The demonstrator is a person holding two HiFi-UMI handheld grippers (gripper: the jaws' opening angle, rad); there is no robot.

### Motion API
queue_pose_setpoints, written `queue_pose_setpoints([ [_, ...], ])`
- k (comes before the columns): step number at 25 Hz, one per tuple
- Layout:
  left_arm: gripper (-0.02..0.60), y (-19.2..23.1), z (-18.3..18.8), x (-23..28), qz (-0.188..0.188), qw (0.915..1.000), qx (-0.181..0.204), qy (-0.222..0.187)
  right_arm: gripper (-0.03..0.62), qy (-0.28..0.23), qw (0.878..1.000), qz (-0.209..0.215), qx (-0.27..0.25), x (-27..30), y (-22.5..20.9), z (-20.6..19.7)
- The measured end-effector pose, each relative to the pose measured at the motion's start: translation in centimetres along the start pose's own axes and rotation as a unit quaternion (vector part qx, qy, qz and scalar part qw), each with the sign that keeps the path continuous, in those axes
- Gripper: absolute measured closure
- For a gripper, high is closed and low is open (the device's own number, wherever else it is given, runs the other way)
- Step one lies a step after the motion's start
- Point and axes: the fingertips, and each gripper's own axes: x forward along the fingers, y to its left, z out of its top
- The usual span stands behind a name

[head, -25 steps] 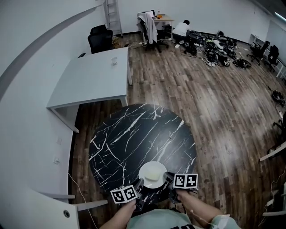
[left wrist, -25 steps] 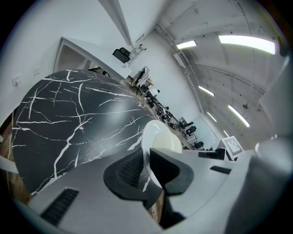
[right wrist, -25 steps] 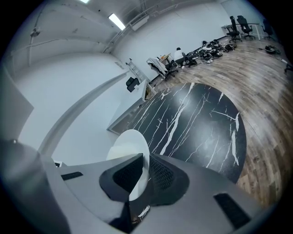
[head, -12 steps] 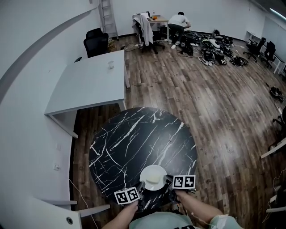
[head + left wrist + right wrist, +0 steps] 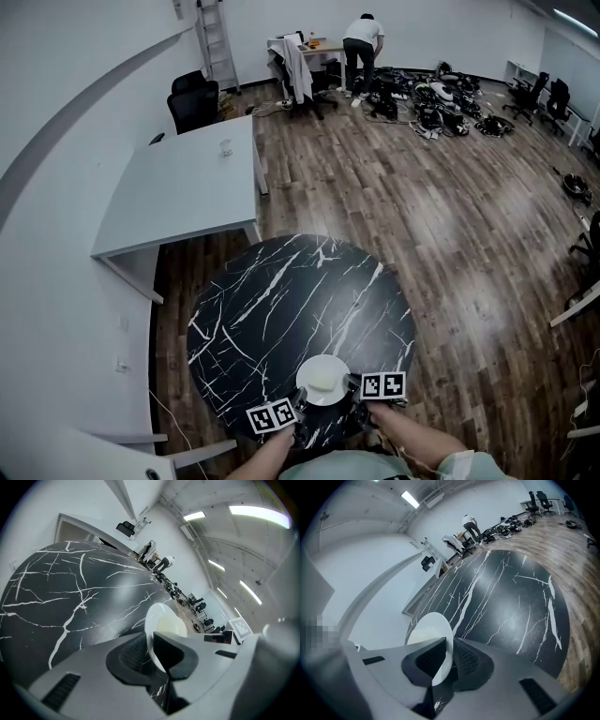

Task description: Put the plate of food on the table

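Both pairs of jaws are clamped on opposite rims of the white plate (image 5: 308, 390): left hand-held gripper (image 5: 151, 651), right hand-held gripper (image 5: 450, 660). The plate, carrying pale food (image 5: 323, 380), is at the near edge of the black marble table (image 5: 281, 300), possibly touching it.

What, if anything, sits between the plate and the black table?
Nothing visible. The plate, clamped at its rim by the left gripper and right gripper, is over the table's near part, and the dark marble top around it is bare.
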Motion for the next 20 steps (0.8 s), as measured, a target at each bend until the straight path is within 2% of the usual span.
queue_pose_setpoints([
  [9,0.531,1.1,-0.1,1.6,0.008,0.9999,0.009,-0.002,0.546,0.004,1.0,0.005,0.005,1.7,-1.6,-0.2],
  [20,0.526,2.6,-0.6,3.6,0.032,0.9989,0.03,0.014,0.546,0.012,1.0,-0.01,0.001,3.6,-3.2,-0.4],
])
